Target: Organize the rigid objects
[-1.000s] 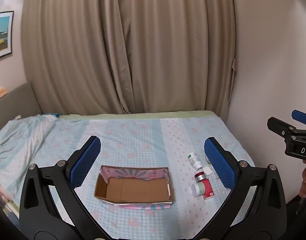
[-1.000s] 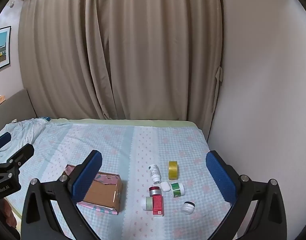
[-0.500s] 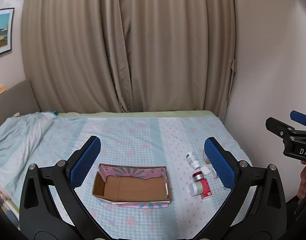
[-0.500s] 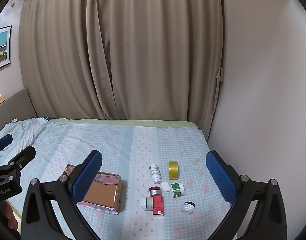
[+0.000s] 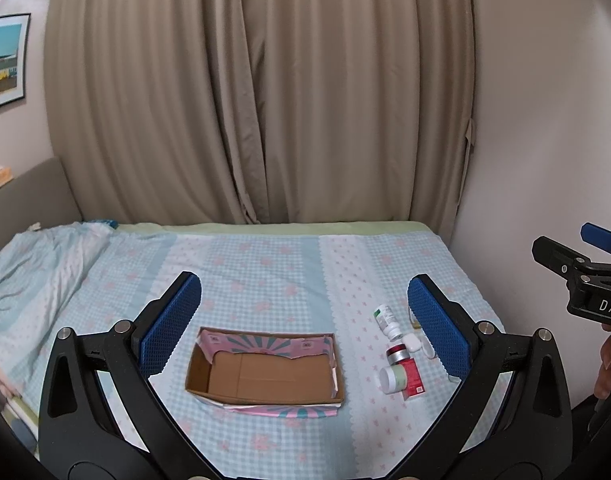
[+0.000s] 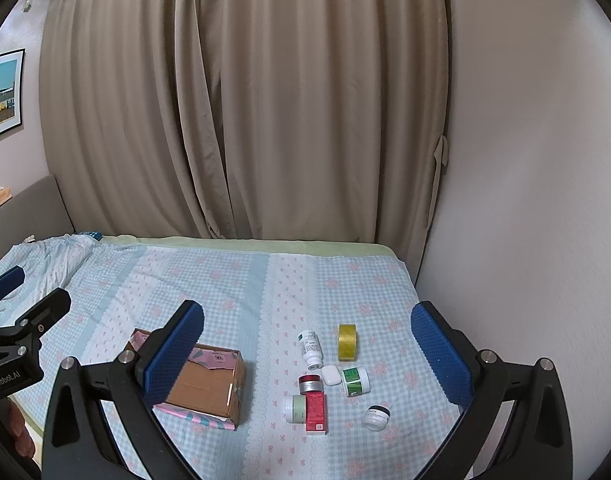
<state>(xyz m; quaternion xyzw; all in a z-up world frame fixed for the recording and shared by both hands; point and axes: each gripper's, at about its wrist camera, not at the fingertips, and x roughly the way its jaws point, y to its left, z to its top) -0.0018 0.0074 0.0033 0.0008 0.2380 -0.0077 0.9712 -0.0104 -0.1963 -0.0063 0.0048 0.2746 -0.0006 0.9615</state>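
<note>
Both grippers, left gripper (image 5: 305,320) and right gripper (image 6: 307,344), are hovering with jaws apart, empty; the bottles (image 6: 310,348) are lying right of the cardboard box (image 5: 265,368), seemingly untouched.

Left gripper (image 5: 305,320) hangs with fingers (image 5: 169,328) spread wide, gripping nothing. Right gripper (image 6: 307,354) likewise gapes, with a hand (image 5: 607,372) at 3 o'clock on its handle.

Bed (image 6: 225,280) with box (image 6: 209,384), jars (image 6: 355,381)

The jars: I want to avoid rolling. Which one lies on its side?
The pale green jar beside the red box; the others stand upright.
</note>
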